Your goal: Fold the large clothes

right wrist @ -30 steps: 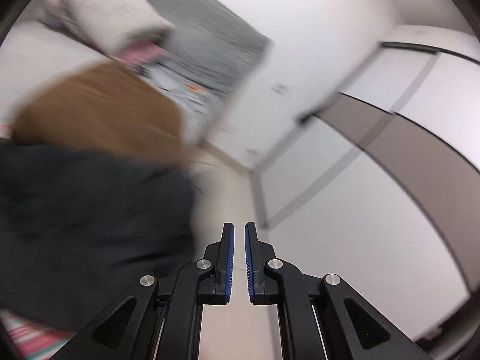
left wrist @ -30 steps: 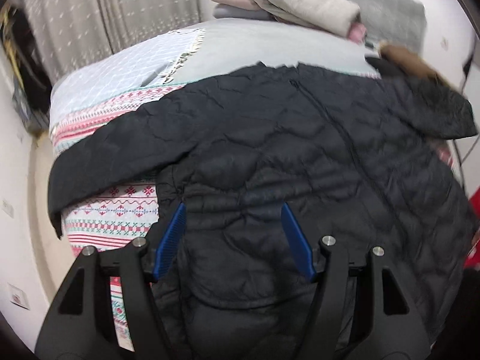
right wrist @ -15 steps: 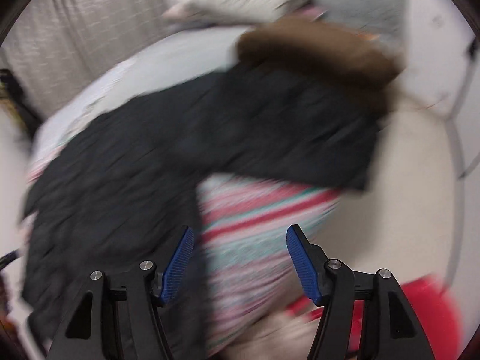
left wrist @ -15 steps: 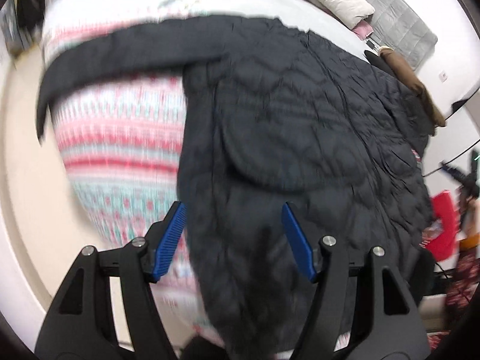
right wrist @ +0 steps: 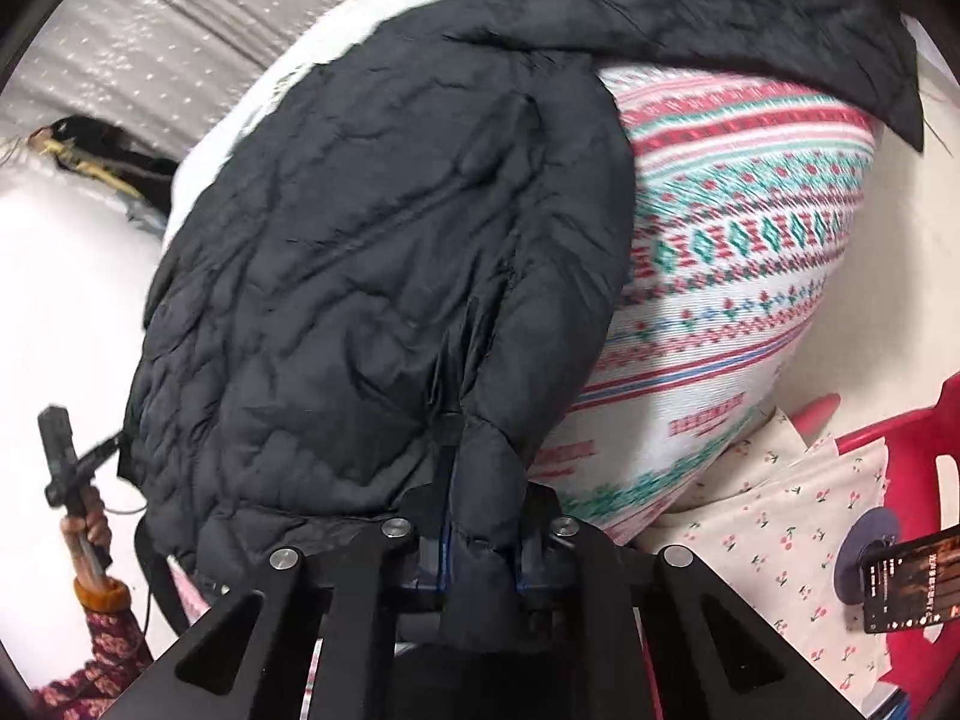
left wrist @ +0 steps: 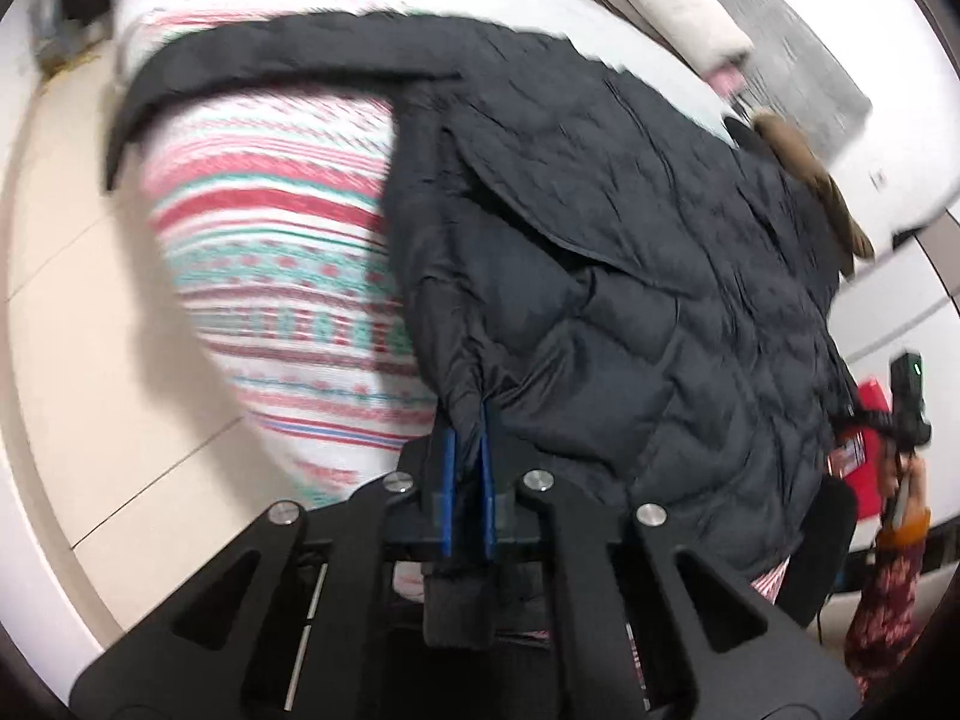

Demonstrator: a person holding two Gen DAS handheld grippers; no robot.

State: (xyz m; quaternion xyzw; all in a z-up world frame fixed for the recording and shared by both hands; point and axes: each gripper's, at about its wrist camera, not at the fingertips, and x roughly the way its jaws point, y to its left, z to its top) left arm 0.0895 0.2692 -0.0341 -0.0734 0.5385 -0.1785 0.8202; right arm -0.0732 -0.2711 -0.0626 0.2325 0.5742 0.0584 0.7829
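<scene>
A black quilted jacket point(left wrist: 630, 252) lies spread over the bed, with its brown fur hood trim point(left wrist: 804, 162) at the far right. My left gripper point(left wrist: 467, 420) is shut on a bunched fold of the jacket's lower hem, where the fabric hangs over the bed's edge. In the right wrist view the jacket point(right wrist: 372, 252) fills the middle. My right gripper point(right wrist: 480, 468) is shut on another puffed fold of the hem, which covers most of its blue pads. One sleeve point(left wrist: 258, 60) stretches across the bed to the left.
A red, green and white patterned blanket point(left wrist: 282, 252) covers the bed. Folded blankets point(left wrist: 672, 6) are stacked at its far end. A red stool point(right wrist: 912, 438), cherry-print cloth point(right wrist: 780, 516) and a phone point(right wrist: 912, 576) sit at lower right. A hand in a floral sleeve point(right wrist: 90, 528) holds a black device.
Both grippers were open half a second ago and are now shut on the jacket's hem. The right one swung from the wall down to the bed's edge; the left dropped to the hem.
</scene>
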